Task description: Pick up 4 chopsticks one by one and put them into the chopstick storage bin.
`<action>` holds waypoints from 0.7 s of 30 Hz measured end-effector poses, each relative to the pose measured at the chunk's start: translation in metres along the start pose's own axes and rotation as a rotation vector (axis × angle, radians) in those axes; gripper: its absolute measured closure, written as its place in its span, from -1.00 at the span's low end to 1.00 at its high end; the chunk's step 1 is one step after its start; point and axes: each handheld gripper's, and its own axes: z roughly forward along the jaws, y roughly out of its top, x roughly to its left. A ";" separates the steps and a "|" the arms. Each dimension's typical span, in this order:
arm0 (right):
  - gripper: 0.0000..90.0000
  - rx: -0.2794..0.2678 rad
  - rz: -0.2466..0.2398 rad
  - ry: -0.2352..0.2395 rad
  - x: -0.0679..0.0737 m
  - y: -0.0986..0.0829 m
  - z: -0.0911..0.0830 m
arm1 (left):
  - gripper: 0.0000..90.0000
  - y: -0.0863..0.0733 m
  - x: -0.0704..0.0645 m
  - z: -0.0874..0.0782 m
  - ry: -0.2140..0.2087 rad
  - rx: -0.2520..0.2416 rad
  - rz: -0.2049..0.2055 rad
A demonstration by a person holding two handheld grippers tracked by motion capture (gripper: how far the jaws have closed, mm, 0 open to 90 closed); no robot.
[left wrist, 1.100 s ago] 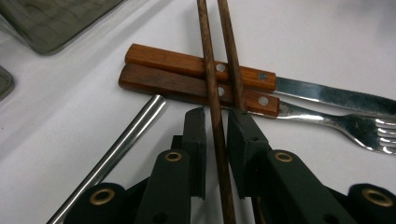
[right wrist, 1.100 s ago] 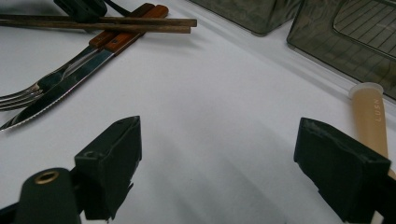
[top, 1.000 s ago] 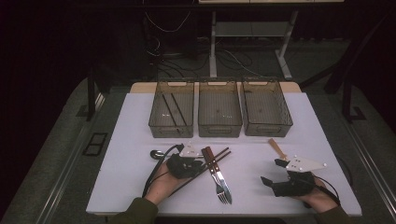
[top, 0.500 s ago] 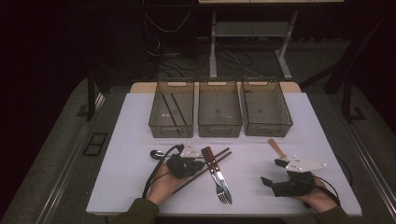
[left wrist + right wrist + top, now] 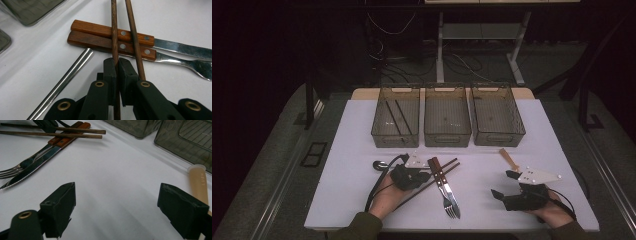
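My left gripper (image 5: 118,67) is shut on a dark wooden chopstick (image 5: 114,42), which lies across the wooden handles of a knife (image 5: 105,30) and a fork (image 5: 100,43). A second chopstick (image 5: 133,37) rests just right of the jaws, also over the handles. In the high view the left gripper (image 5: 421,176) sits left of the knife and fork (image 5: 446,189) at the table's middle front. My right gripper (image 5: 504,186) stands open over bare white table (image 5: 120,177), with a beige handled tool (image 5: 198,183) just beyond its right jaw.
Three smoky clear bins stand in a row at the back; the left bin (image 5: 396,135) holds two chopsticks, the middle bin (image 5: 447,136) and right bin (image 5: 497,136) look bare. A metal spoon (image 5: 379,164) lies left of my left gripper.
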 end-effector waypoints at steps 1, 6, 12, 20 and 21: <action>-0.66 -0.001 0.001 -0.001 0.000 0.000 0.000 | 0.87 0.000 0.001 0.000 -0.001 0.000 -0.005; -0.66 -0.001 0.000 0.004 0.001 0.000 0.001 | 0.87 0.000 0.003 -0.006 -0.008 -0.011 -0.017; -0.66 -0.047 0.037 -0.012 -0.001 0.006 0.006 | 0.87 -0.001 0.006 -0.011 -0.027 -0.020 -0.031; -0.66 -0.031 0.017 0.013 0.003 0.007 0.012 | 0.87 0.000 0.007 -0.019 -0.042 -0.041 -0.038; -0.66 -0.031 0.018 0.014 0.004 0.007 0.012 | 0.87 0.001 0.008 -0.020 -0.045 -0.042 -0.040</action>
